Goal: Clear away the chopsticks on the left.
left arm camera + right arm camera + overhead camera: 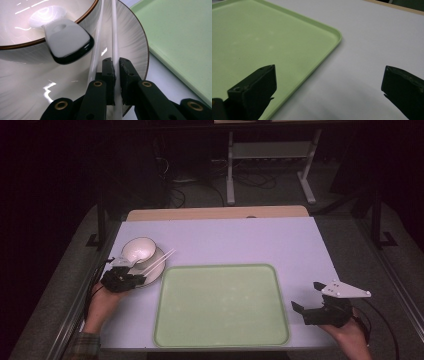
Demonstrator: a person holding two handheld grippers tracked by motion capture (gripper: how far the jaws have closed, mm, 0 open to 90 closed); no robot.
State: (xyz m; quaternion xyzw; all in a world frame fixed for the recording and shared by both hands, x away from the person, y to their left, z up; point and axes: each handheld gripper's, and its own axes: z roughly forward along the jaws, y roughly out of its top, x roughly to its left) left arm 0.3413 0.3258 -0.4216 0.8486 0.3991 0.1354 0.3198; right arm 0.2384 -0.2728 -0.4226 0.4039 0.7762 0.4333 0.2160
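White chopsticks lie across a plate left of the green tray on the surface, beside a bowl. Left gripper clamps one chopstick over the plate, near a spoon. Right gripper stands apart, straddling the tray's edge.

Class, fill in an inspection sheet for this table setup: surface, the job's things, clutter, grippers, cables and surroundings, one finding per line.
Surface: pale table, bare wood strip along the far edge.
Job's things: two white chopsticks lie across a plate; a bowl with a spoon in it sits on the plate; green tray beside it holds nothing.
Clutter: nothing seen.
Grippers: left gripper is shut on one chopstick; right gripper is open over the table by the tray's corner.
Cables: one trails from each gripper.
Surroundings: dark room, a grey stand and floor cables beyond the table.
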